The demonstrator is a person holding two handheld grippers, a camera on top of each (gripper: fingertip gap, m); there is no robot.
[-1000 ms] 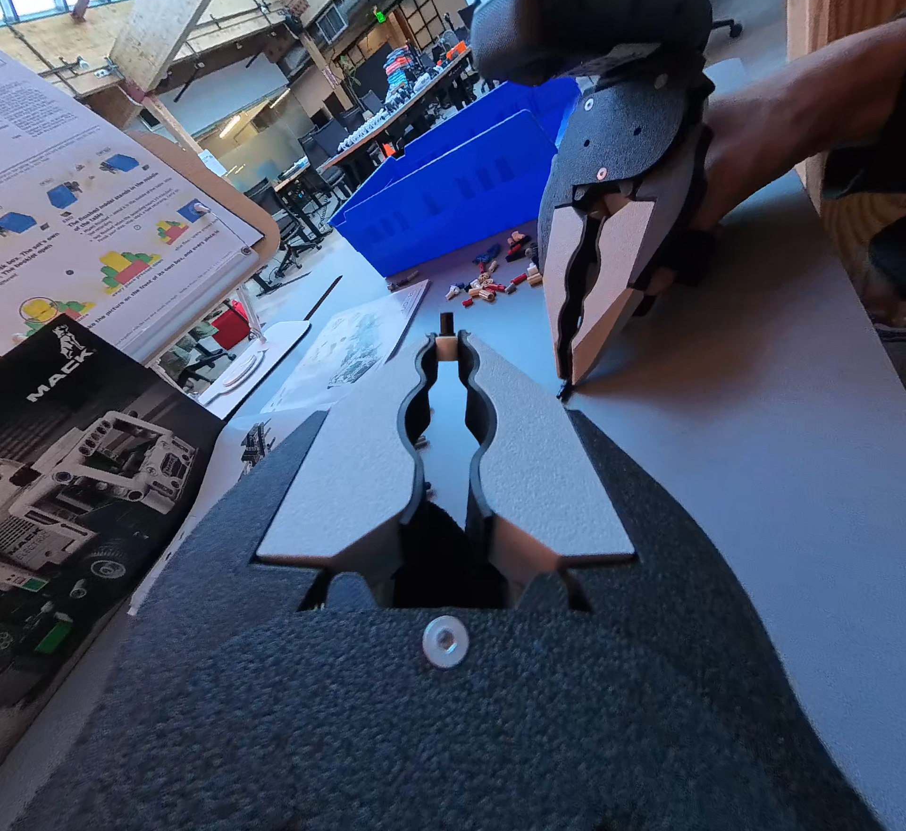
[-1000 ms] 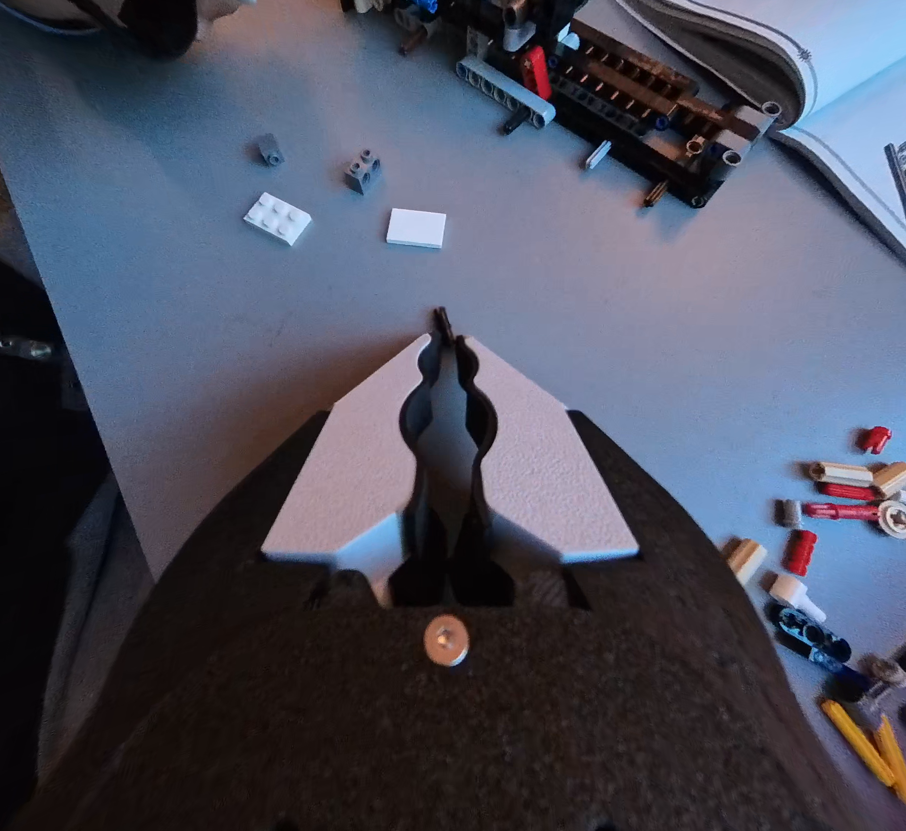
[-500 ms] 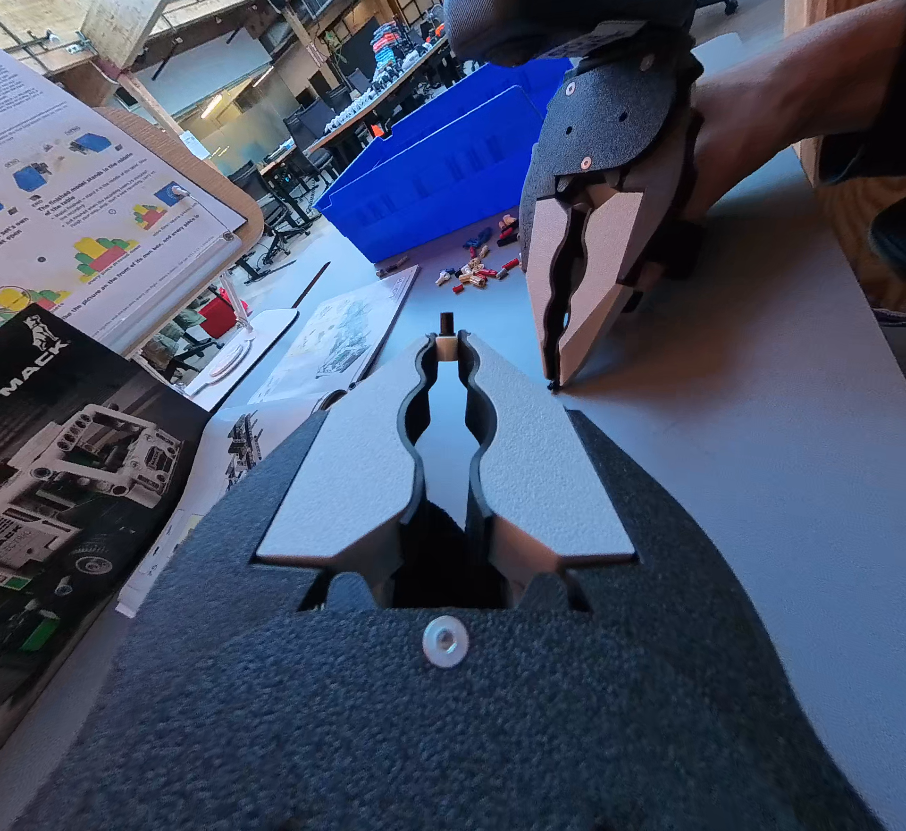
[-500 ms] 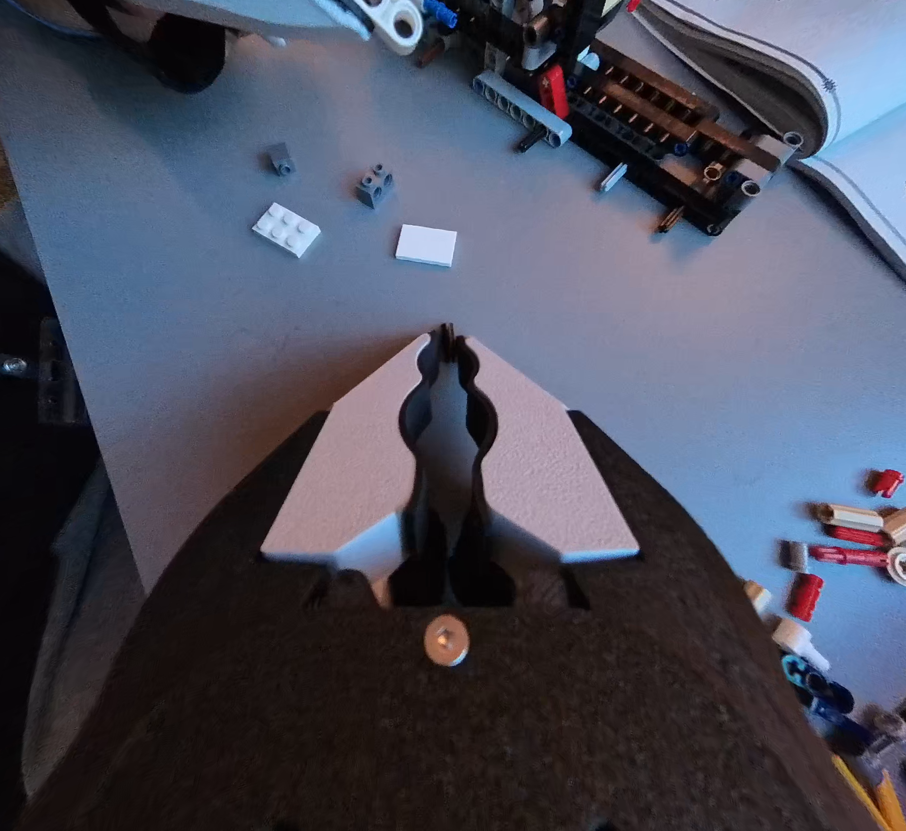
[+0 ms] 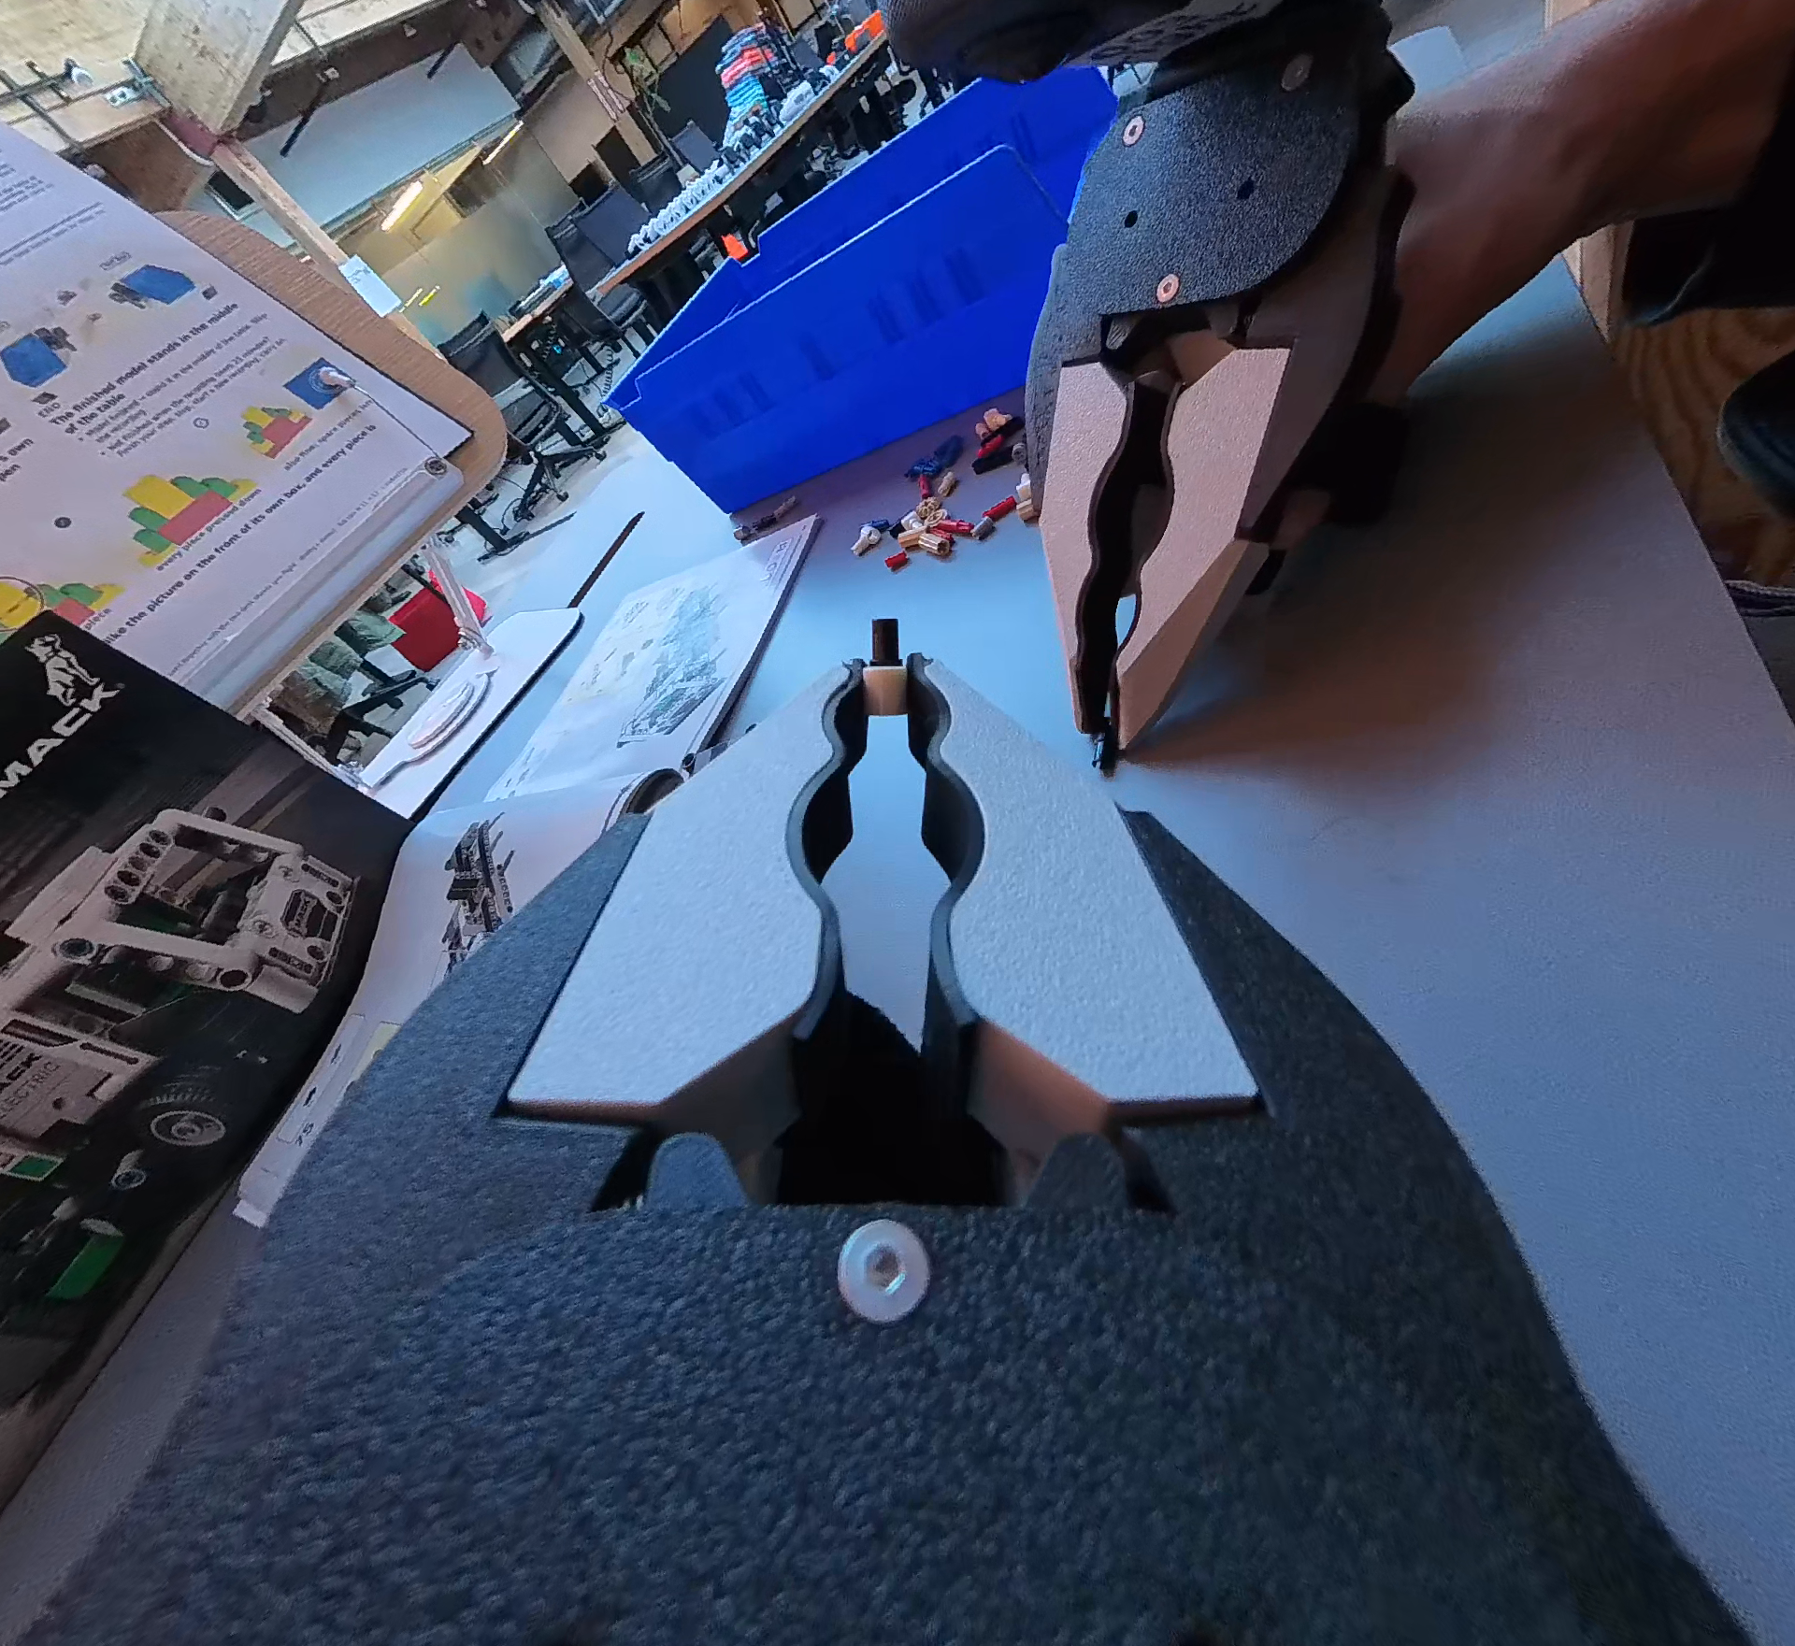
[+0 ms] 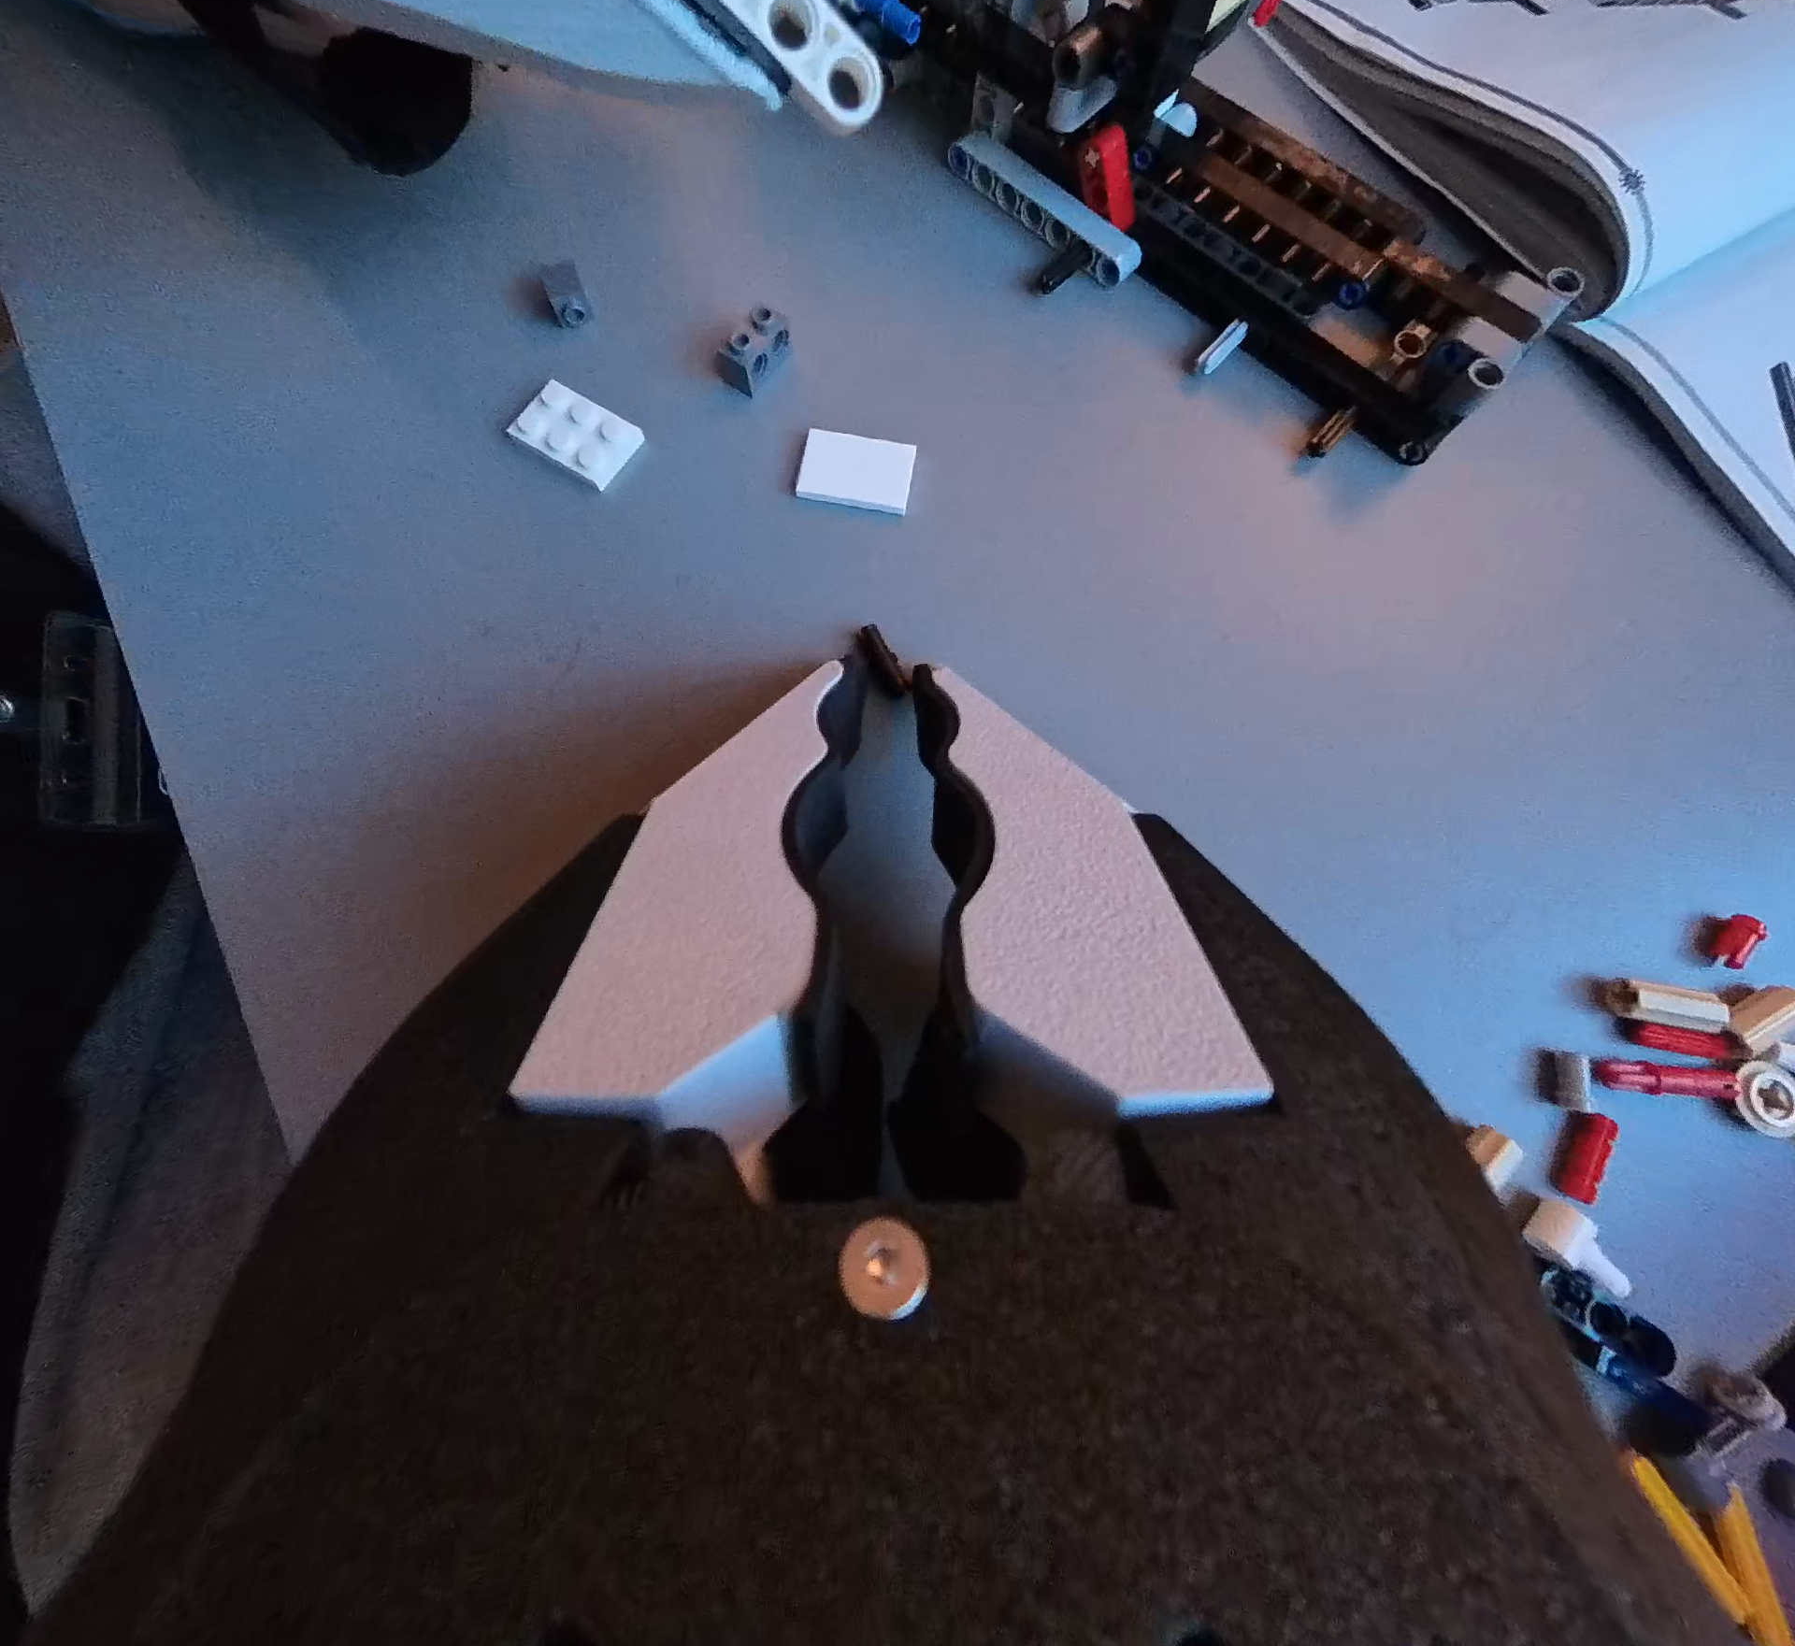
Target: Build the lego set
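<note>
My left gripper (image 5: 886, 688) is shut on a small white piece with a black pin standing on it. In the right wrist view this piece shows as a white beam with holes (image 6: 787, 21), sticking out of the left gripper at the top left. My right gripper (image 6: 886, 662) is shut on a small black pin (image 6: 879, 648) just above the grey table. In the left wrist view the right gripper (image 5: 1102, 750) points down, to the right of my left fingertips. The dark, partly built truck chassis (image 6: 1263, 240) stands at the top of the right wrist view.
A white studded plate (image 6: 573, 434), a white tile (image 6: 857, 485) and two small grey bricks (image 6: 755, 351) lie ahead of the right gripper. Loose pins (image 6: 1671, 1075) lie at the right. An open booklet (image 6: 1651, 94), a blue bin (image 5: 855, 337) and the set's box (image 5: 146, 968) border the table. Spacing between my two grippers at the tips: around 9 cm. The white tile (image 6: 857, 485) lies around 4 cm away from my right fingertips.
The two grippers have come closer together. The left gripper with the white beam has come further into the right wrist view, and the right gripper looms larger in the left wrist view.
</note>
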